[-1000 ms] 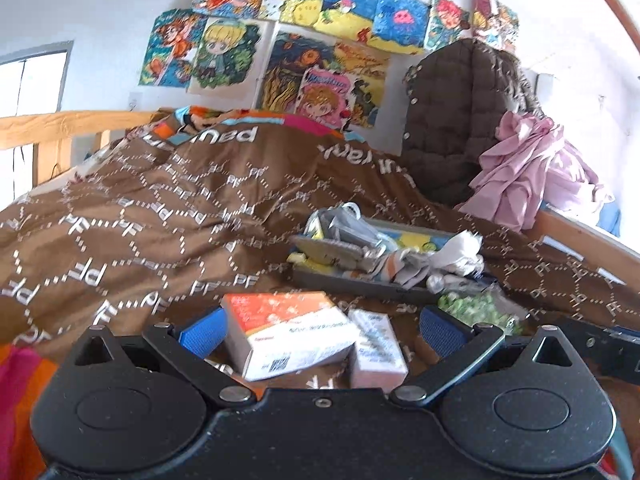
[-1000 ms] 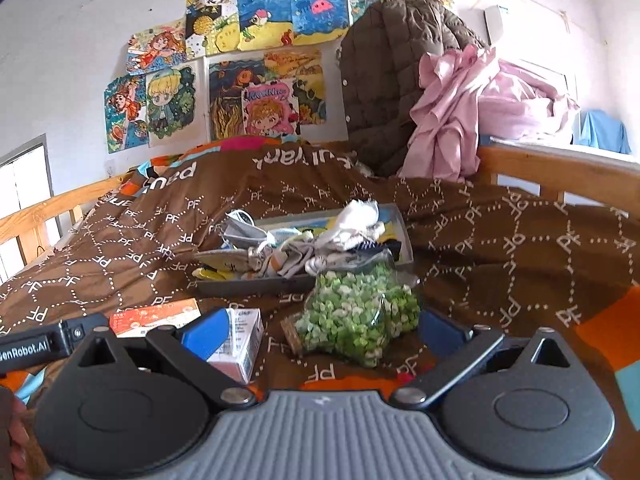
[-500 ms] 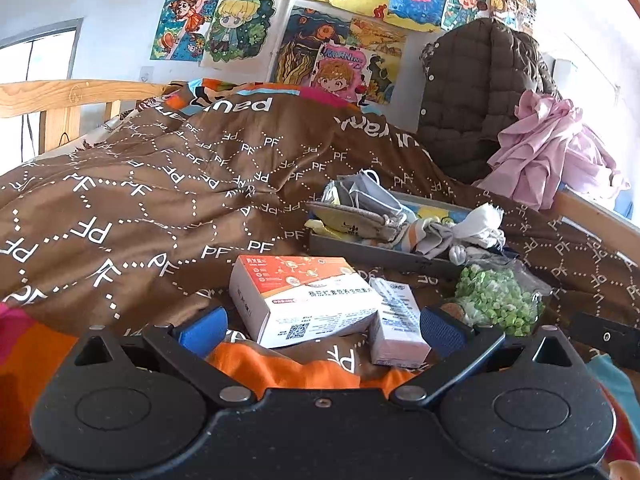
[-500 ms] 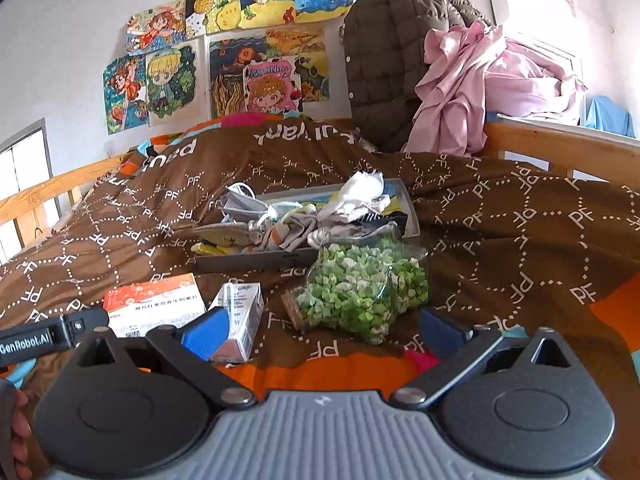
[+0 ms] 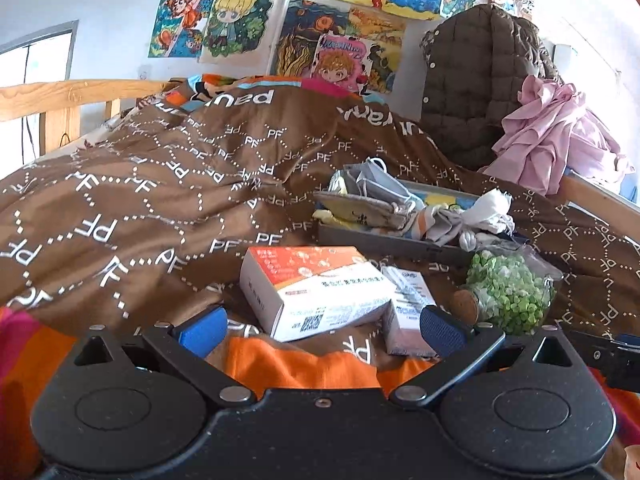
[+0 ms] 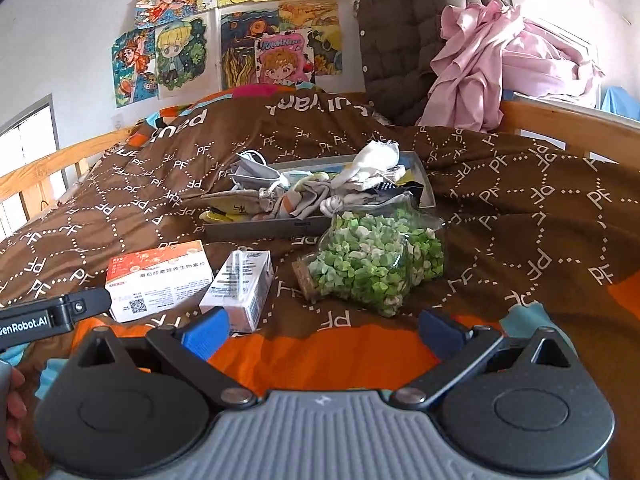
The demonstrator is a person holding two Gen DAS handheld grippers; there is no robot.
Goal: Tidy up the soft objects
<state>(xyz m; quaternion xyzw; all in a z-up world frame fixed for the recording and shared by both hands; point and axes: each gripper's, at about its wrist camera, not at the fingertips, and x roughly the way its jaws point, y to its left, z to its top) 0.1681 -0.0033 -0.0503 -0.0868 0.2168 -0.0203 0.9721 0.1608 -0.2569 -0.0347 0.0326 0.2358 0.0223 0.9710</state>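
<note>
The left gripper (image 5: 322, 326) has its blue fingers (image 5: 202, 330) spread wide, with nothing between them. It hangs low over the orange edge of the blanket (image 5: 160, 200). Just past its tips lies an orange and white box (image 5: 316, 286). A small white carton (image 5: 408, 304) lies right beside the box on the right, close to the right fingertip.

The right gripper (image 6: 322, 330) is spread wide too and grips nothing. In front of it lies a clear bag of green bits (image 6: 376, 256) on its side, near the tips but not touching them. The carton (image 6: 240, 286) sits near its left fingertip, with the box (image 6: 160, 280) further left.

Behind these things sits a grey tray (image 6: 280, 227). The soft things (image 6: 316, 192), like cloths and face masks, are heaped in it, and some hang over its near edge. The bag touches the tray's front right corner.

To the left of the tray the blanket is bare up to the wooden bed rail (image 5: 72, 94). A brown coat (image 6: 404, 28) and pink clothes (image 6: 492, 64) hang over the far end.
</note>
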